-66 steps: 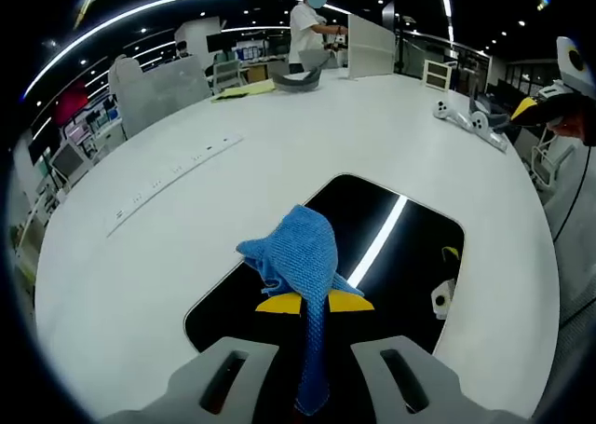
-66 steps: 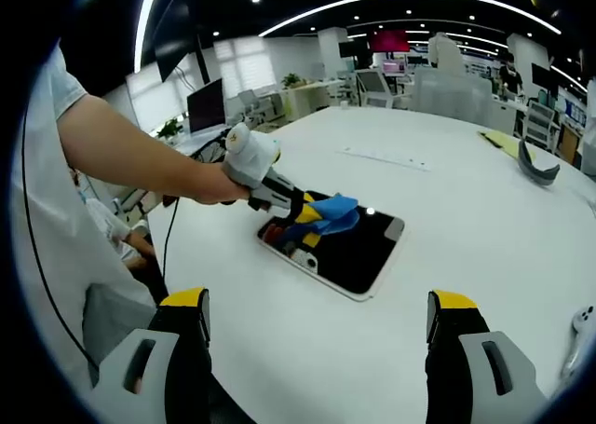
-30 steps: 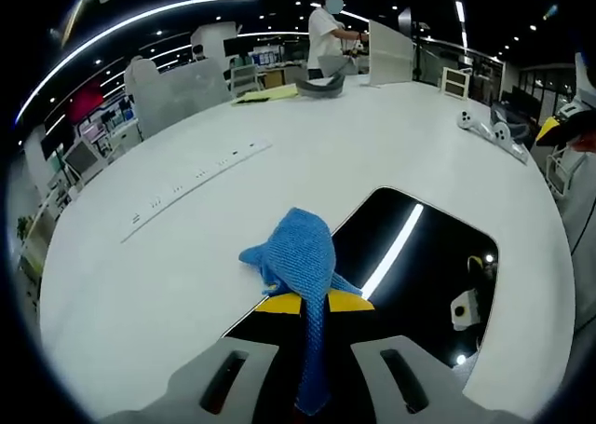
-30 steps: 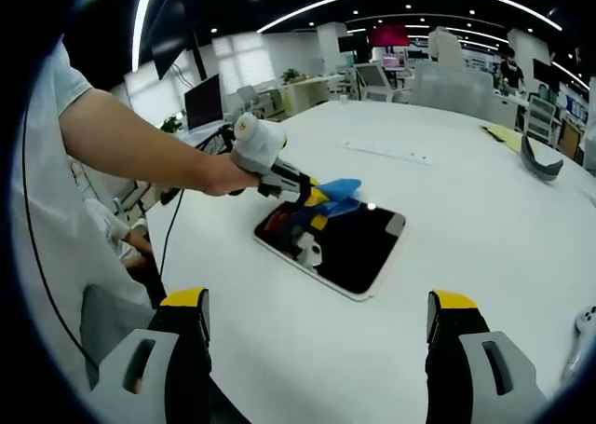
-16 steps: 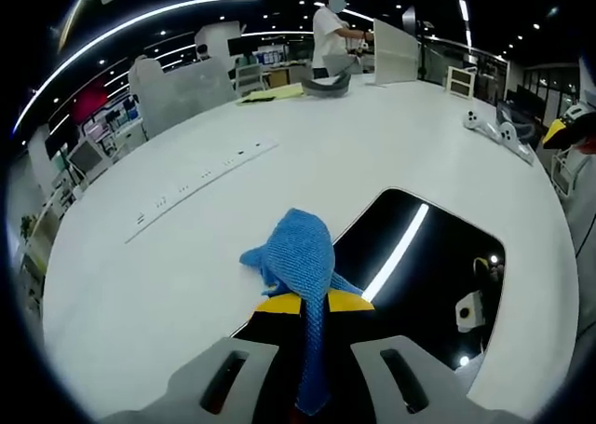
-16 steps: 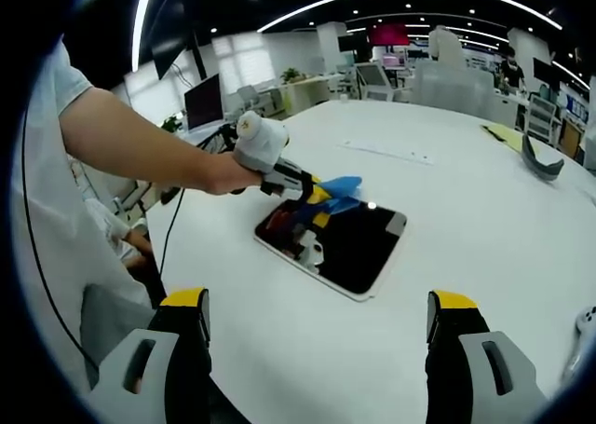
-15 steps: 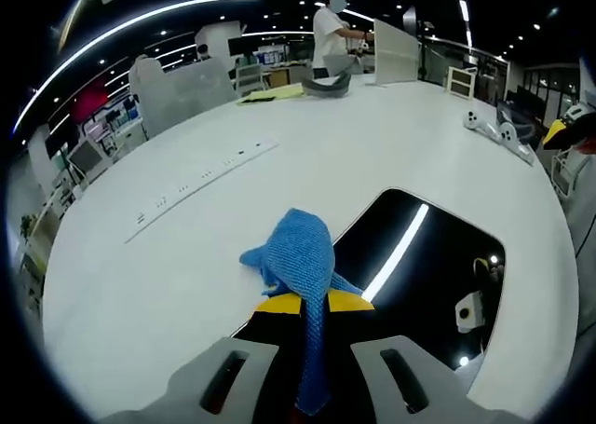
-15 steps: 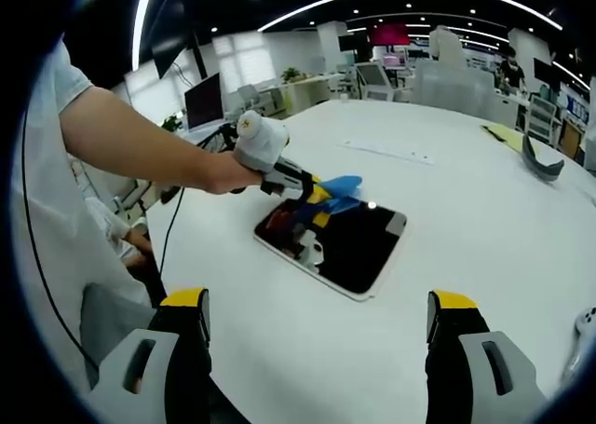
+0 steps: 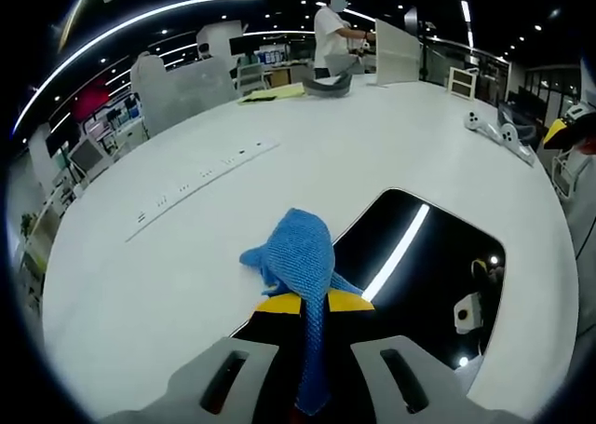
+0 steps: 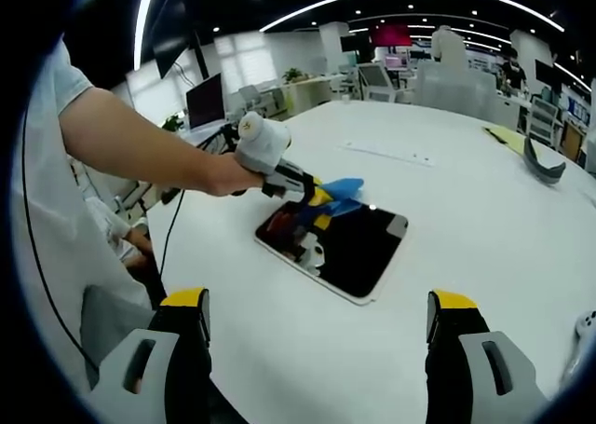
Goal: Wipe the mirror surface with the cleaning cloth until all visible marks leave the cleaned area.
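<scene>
Left gripper (image 9: pixel 312 305), grey body with yellow-tipped jaws, closed on a blue knitted cleaning cloth (image 9: pixel 300 254) that bunches in a soft peak just ahead of the fingertips, its tail trailing back between the jaws. Since two seconds ago the cloth has gone from pressed on the glass to raised above it, and over the last half second the pose has hardly altered; in the right gripper view the left gripper (image 10: pixel 317 198) hangs over the near end of the glass, cloth (image 10: pixel 341 190) lifted clear. Judged: a pause between strokes, wiping not visibly finished. Rectangular black-looking mirror with rounded corners (image 9: pixel 438 256), glossy, flat on a smooth matte white round table (image 9: pixel 186 256); it lies beneath and beyond the left fingertips and reflects a bright ceiling strip and the gripper. Marks on it cannot be made out. Right gripper (image 10: pixel 317 349), same grey and yellow, jaws standing wide apart and holding nothing, well short of the mirror (image 10: pixel 358 247).
</scene>
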`<state>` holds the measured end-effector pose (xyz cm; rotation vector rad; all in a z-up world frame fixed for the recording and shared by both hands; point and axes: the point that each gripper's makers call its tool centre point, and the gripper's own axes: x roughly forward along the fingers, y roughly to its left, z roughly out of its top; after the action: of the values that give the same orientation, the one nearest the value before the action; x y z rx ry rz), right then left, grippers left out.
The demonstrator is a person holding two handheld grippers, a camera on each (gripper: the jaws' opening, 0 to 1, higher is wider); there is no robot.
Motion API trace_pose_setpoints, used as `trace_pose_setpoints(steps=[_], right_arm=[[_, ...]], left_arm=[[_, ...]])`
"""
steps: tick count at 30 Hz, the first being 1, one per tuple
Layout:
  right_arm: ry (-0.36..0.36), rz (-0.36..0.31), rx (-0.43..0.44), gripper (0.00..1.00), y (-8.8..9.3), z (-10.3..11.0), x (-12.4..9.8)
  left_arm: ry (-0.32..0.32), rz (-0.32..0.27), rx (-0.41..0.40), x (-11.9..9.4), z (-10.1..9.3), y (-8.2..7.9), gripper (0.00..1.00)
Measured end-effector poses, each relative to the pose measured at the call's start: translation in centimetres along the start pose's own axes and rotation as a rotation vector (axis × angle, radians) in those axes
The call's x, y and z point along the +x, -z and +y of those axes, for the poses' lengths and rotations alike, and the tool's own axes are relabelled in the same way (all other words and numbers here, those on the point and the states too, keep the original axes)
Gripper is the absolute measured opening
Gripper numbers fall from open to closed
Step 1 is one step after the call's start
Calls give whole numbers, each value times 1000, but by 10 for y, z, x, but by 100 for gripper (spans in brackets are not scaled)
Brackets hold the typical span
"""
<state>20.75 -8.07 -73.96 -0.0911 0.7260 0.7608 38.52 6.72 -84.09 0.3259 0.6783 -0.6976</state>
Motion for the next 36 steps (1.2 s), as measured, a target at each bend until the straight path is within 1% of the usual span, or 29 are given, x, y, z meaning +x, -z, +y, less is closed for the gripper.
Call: trace_pose_setpoints(steps=[11,18,24,36], right_arm=[[2,2,-2,97,0,0,-1],[2,4,-2,97,1,1,-2],[1,0,-3,97,-2,2,-1],[5,-6,-12,97,-5,4,-4]], left_arm=[[-6,2,1,0,1,0,4],[-33,4,-11,-2,6,3,4],[-60,20,-14,-6,12,7,4],[-64,35,-32,-11,14,11,4]])
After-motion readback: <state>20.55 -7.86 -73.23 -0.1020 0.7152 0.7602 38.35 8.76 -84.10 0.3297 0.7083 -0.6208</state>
